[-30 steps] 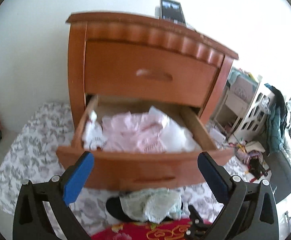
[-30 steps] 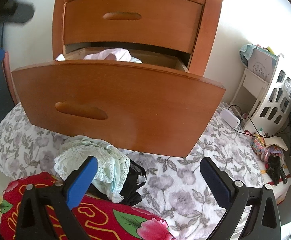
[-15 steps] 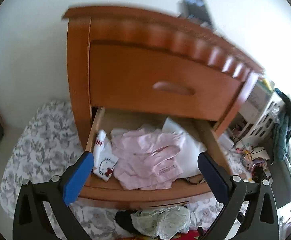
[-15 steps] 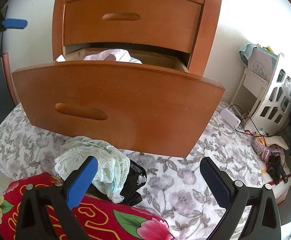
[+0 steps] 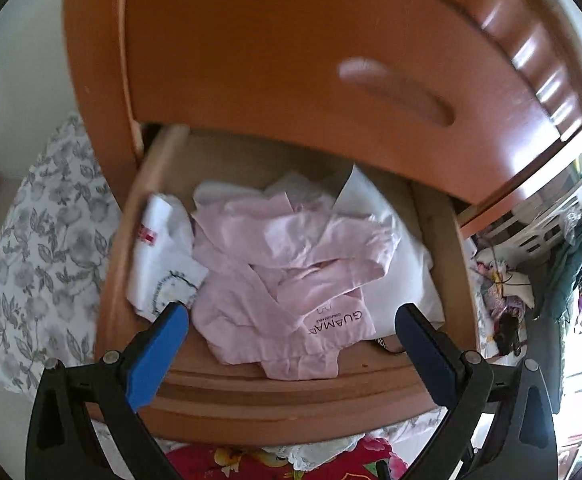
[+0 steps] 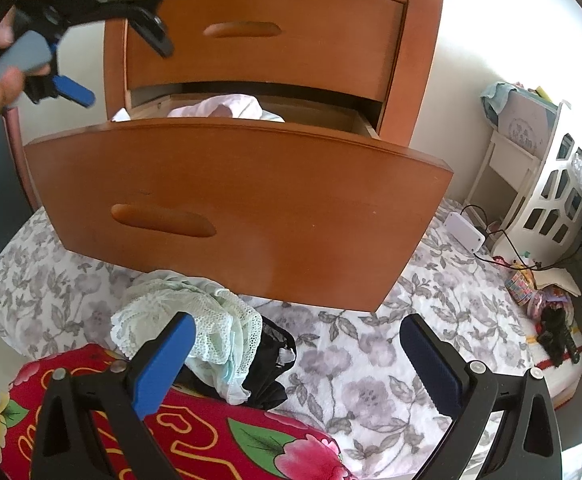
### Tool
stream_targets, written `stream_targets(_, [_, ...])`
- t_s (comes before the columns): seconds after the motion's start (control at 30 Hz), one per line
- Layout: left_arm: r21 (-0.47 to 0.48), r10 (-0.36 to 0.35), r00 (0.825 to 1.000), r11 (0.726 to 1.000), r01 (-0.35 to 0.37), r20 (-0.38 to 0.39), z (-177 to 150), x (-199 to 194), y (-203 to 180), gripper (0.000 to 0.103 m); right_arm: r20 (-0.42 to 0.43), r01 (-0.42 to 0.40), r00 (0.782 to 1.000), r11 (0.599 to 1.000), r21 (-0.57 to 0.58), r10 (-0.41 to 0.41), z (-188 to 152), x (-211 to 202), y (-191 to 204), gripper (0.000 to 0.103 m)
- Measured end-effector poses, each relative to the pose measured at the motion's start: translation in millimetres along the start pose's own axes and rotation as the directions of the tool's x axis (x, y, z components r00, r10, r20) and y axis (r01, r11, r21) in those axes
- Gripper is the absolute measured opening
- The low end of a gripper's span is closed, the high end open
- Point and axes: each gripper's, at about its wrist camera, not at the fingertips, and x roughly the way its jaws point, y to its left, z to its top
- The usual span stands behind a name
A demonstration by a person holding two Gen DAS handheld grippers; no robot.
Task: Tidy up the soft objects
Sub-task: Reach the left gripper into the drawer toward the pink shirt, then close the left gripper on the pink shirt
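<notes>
Nearest, the right tool (image 6: 293,354) is held wide open and empty above a lace garment (image 6: 189,322) heaped on black clothing (image 6: 269,364) on the floral bed (image 6: 371,364). Beyond, the left tool (image 5: 291,334), likewise spread and empty, is poised over the open drawer (image 5: 291,404), where pink garments (image 5: 283,276) and white cloth (image 5: 163,256) are piled.

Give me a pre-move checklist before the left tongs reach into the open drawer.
1. Lower drawer pulled open: ok.
2. Left tongs open, empty: ok.
3. Left tongs over the pink garment: ok.
4. Room left in the drawer: not ok, clothes cover most of it.
5. Right tongs open, empty: ok.
6. Lace garment on the bed within the right tongs' reach: ok.
</notes>
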Motion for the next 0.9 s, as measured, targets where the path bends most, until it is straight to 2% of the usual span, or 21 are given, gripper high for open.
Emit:
stream_targets(0.17, [0.099,0.096,0.994,0.991,-0.089,-0.061,7,25,-22,0.101,-0.008,-0.007,1.0,1.0,0.004,0.007,0,2,0,0.103])
stream_targets(0.23, [0.124,0.102,0.991,0.988,-0.09,-0.091,8,34,-32,0.09,-0.011,-0.011,1.0,1.0,0.007,0.011,0,2,-1,0.103])
stream_targets(0.4, [0.168,0.124,0.98,0.981,-0.097,-0.158,7,57,-46,0.073,-0.028,-0.023,0.999,0.999,0.024,0.024,-1,6,-4,0.103])
stream_targets(0.5, [0.212,0.171,0.969,0.969,-0.131,-0.18,4,70,-55,0.062,-0.033,-0.026,0.999,0.999,0.037,0.027,-1,7,-6,0.103])
stream_targets(0.67, [0.202,0.19,0.964,0.968,-0.151,-0.188,4,77,-55,0.057,-0.035,-0.034,0.999,0.998,0.048,0.036,-1,8,-8,0.103])
stream_targets(0.77, [0.209,0.213,0.96,0.962,-0.173,-0.183,4,79,-54,0.044,-0.036,-0.036,0.999,0.998,0.05,0.038,-1,8,-9,0.103])
stream_targets(0.83, [0.216,0.241,0.955,0.955,-0.202,-0.175,5,82,-53,0.027,-0.035,-0.036,0.999,0.998,0.053,0.038,-1,8,-9,0.103])
stream_targets(0.87, [0.218,0.248,0.954,0.953,-0.208,-0.171,6,87,-53,0.023,-0.036,-0.036,0.999,0.998,0.055,0.038,-1,8,-9,0.103])
stream_targets(0.9, [0.218,0.255,0.953,0.951,-0.217,-0.162,6,86,-50,0.015,-0.036,-0.036,0.999,0.998,0.057,0.038,-1,8,-10,0.103])
